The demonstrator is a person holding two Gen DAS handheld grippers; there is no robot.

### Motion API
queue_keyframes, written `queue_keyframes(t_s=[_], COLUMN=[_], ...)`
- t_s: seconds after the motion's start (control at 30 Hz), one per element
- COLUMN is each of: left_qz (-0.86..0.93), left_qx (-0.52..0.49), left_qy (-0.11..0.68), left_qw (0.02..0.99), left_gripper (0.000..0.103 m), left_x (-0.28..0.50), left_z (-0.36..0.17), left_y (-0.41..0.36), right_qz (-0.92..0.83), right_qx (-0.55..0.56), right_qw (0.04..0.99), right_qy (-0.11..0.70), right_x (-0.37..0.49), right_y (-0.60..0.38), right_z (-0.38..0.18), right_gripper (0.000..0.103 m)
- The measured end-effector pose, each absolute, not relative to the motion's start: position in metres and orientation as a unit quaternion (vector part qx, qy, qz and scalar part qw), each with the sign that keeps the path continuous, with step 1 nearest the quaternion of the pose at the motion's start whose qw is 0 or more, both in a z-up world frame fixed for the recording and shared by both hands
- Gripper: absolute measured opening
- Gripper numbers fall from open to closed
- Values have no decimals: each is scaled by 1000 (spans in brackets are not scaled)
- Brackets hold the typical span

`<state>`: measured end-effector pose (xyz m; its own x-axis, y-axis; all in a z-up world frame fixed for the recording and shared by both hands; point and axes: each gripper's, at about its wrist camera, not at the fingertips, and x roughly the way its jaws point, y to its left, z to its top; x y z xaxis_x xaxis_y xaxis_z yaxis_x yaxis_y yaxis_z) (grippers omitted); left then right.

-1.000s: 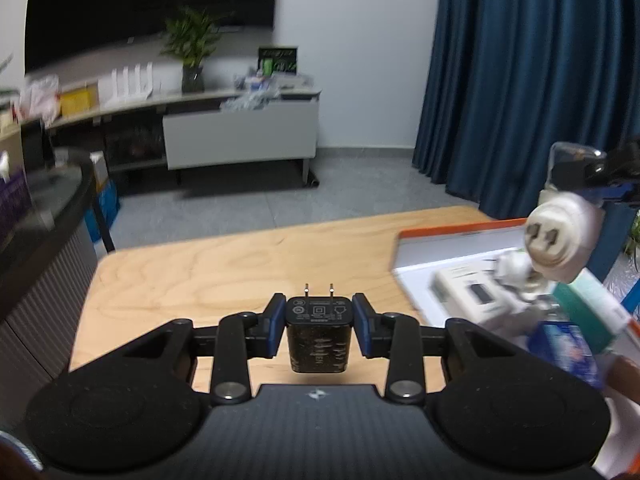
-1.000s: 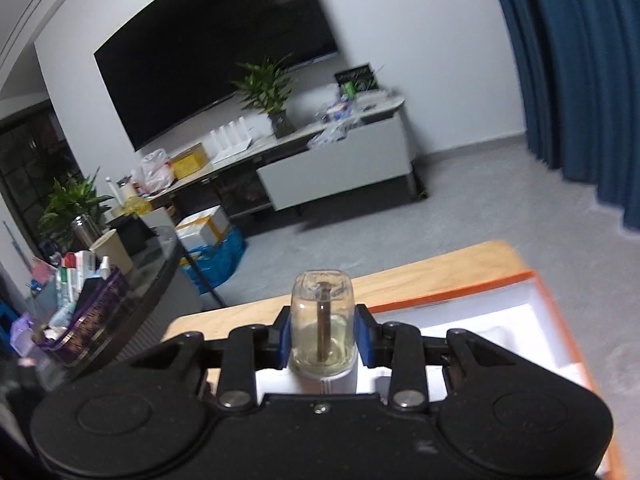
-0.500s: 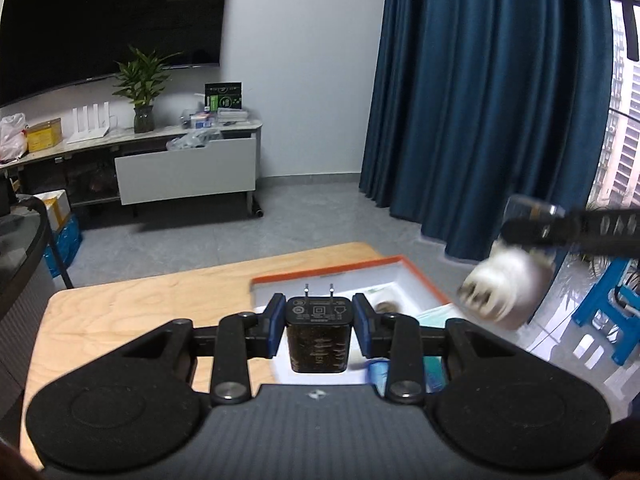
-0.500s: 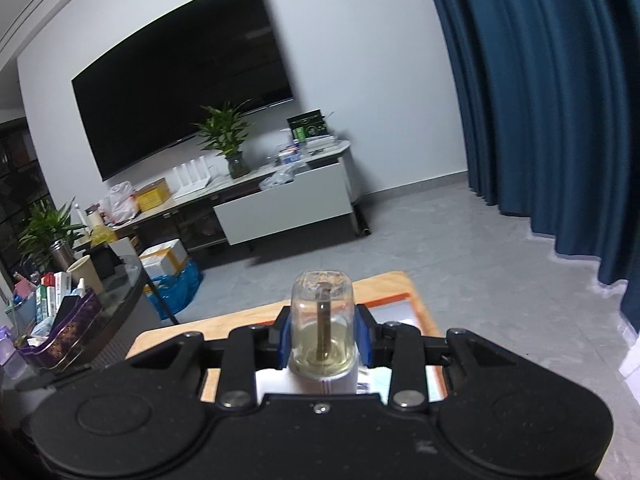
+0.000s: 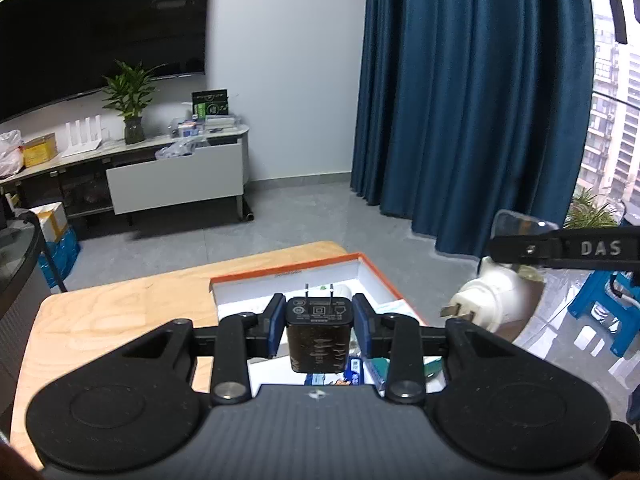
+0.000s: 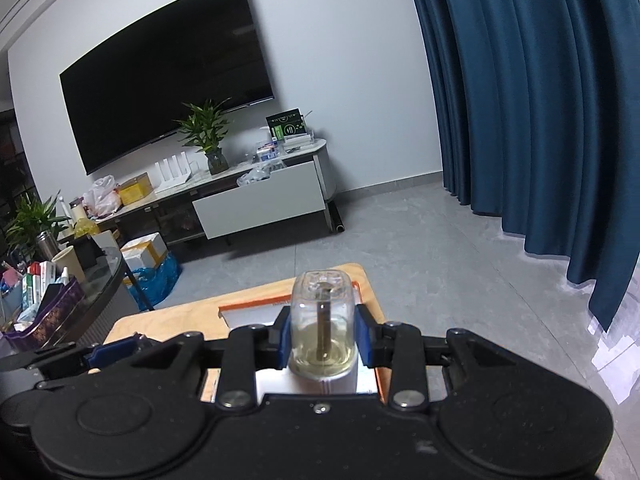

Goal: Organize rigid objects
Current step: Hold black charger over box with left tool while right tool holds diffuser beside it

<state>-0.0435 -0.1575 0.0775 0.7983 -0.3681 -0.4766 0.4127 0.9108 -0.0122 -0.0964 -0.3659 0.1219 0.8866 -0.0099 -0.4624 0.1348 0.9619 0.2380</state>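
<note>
Charger (image 5: 319,334) sat clamped in the left gripper (image 5: 319,330), prongs forward, directly above the orange-rimmed box (image 5: 366,266); right gripper (image 6: 323,338) pinched the plug-in lamp (image 6: 323,330) alongside.

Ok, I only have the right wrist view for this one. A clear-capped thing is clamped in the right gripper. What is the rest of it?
Observer: The left wrist view shows its far end, a white plug-in body with flat metal prongs, hanging from the right gripper.
Operator: And the left gripper? I see only its fingers.
Observer: The left gripper is shut on a black charger, prongs pointing forward.
Operator: Anything in the orange-edged box? Mine is mostly blocked.
Observer: Yes, the orange-edged box holds blue packets below the charger.
</note>
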Motion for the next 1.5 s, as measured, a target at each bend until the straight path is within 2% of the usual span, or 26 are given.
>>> queue_keyframes(t_s=[1.5], left_qz=[-174], left_qx=[33], left_qy=[257], left_qw=[950], left_gripper=[36], left_x=[-64], left_z=[70], left_y=[-161], right_qz=[-28], right_qx=[115], right_qw=[962], right_qy=[247], right_x=[-88], right_y=[-352], right_z=[119], right_gripper=[39])
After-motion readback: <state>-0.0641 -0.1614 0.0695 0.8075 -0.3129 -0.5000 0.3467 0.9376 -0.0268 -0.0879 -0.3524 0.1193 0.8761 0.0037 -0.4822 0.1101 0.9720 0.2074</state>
